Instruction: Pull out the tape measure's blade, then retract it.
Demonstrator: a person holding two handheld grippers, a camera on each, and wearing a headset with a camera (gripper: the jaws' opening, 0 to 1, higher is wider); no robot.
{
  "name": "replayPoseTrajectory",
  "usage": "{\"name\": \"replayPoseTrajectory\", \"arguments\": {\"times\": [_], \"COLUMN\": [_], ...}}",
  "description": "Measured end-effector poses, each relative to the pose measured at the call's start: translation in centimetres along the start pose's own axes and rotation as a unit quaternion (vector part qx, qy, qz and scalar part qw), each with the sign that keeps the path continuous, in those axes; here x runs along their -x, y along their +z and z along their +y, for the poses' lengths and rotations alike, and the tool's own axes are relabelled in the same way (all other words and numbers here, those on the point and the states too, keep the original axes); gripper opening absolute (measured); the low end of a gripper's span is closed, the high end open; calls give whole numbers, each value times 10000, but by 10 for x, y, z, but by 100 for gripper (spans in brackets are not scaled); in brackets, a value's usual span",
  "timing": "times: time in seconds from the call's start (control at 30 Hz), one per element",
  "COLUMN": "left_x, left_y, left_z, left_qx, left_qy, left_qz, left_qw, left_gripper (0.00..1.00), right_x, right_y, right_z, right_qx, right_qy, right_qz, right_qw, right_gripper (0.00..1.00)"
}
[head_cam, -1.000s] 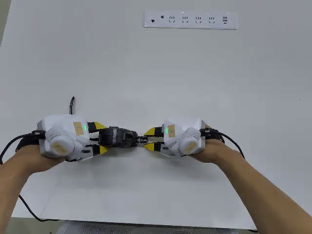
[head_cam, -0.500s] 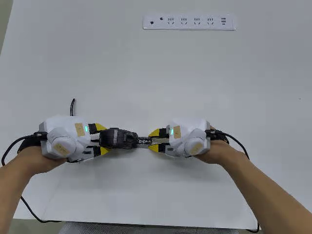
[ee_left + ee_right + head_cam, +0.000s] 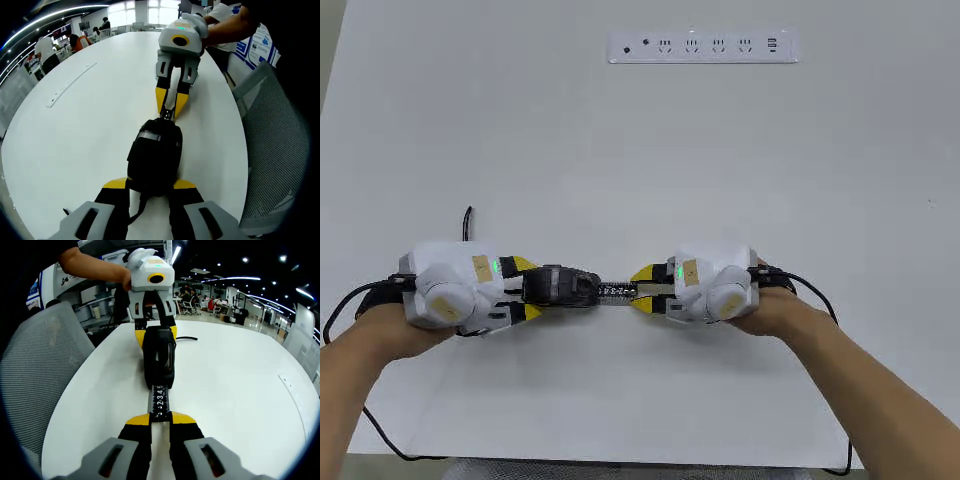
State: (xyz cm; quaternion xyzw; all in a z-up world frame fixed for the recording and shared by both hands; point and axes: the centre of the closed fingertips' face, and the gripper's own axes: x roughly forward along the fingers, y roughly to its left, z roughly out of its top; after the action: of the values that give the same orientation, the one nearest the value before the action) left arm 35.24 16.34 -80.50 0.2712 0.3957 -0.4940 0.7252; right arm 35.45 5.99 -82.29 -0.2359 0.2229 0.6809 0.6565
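Observation:
A black tape measure [image 3: 561, 285] lies low over the white table, and my left gripper [image 3: 528, 288] is shut on its case [image 3: 154, 159]. A short length of black blade [image 3: 617, 292] with white numbers [image 3: 159, 401] runs out of the case to the right. My right gripper [image 3: 642, 290] is shut on the blade's end, its yellow-tipped fingers [image 3: 176, 418] pinching it. The two grippers face each other a small gap apart. In the left gripper view the right gripper [image 3: 171, 104] holds the blade tip just beyond the case.
A white power strip [image 3: 703, 46] lies at the far edge of the table [image 3: 670, 160]. A thin black cable [image 3: 467, 217] trails on the table behind the left gripper. A grey mesh chair [image 3: 35, 385] stands by the table's near edge. People sit at desks far behind.
My right gripper has moved to the right, away from the case, and more of the numbered blade has come out. The left gripper has held the case nearly still.

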Motion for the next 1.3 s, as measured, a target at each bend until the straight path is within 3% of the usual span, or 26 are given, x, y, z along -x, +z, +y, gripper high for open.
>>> {"name": "replayPoseTrajectory", "arguments": {"times": [1.3], "left_x": [1], "left_y": [1], "left_z": [-1], "left_qx": [73], "left_qy": [-16], "left_qz": [-6], "left_qw": [10000], "left_gripper": [27], "right_x": [25], "right_y": [-20], "right_z": [-2], "right_qx": [186], "right_qy": [-2], "right_qz": [56], "right_qw": [9998], "right_gripper": [11]}}
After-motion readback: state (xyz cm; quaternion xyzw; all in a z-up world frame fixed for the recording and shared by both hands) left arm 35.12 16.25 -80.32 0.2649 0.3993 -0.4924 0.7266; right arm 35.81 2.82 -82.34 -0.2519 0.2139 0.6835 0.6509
